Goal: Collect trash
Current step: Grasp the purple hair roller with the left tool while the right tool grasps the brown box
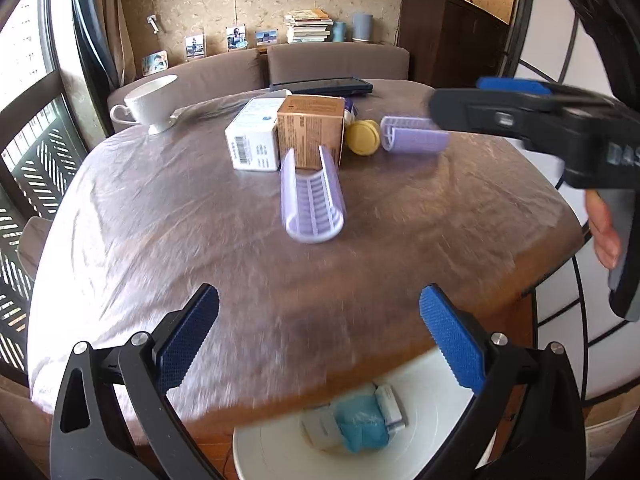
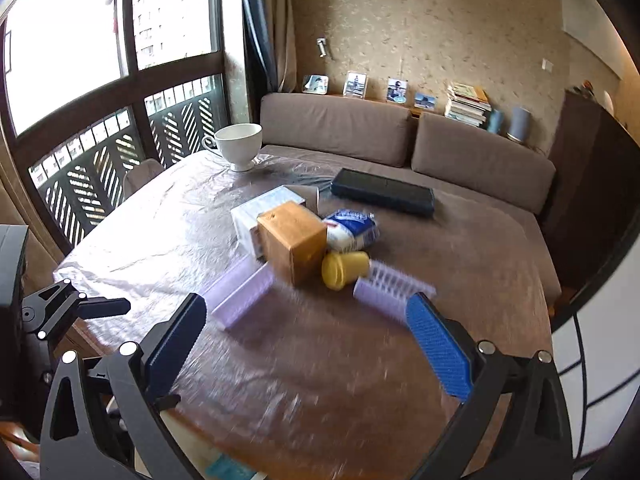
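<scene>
Both claws spread wide and empty above the near edge of the table (image 1: pixel 160 216), left gripper (image 1: pixel 320 344) and right gripper (image 2: pixel 306 344) alike, nothing between the blue pads (image 1: pixel 452 344), presumably freed to go for the next piece. Below the table edge, a white bin (image 1: pixel 436 424) with a blue crumpled wrapper (image 1: pixel 362 428) and some small packets already inside, placed close under the rim so that things can be dropped straight down. Still up on the plastic-covered top, bunched near the middle: a white box (image 1: pixel 254 140) and a brown box (image 1: pixel 312 132) side by side and touching, a yellow lid-like cap (image 1: pixel 363 137) just beside the brown one, a blue and white packet (image 2: pixel 352 228) behind the cap, and two purple ribbed trays, the nearer tray (image 1: pixel 314 200) lying against the front of the brown box, the farther tray (image 1: pixel 412 140) beside the cap. Set apart near the far edge, a white cup (image 1: pixel 150 106) and a dark flat case (image 1: pixel 324 86), likely not rubbish and so left alone. Judging by the full cluster, collection well short of done; nearest tray probably the easiest next pick, being foremost and unobstructed on the near side
</scene>
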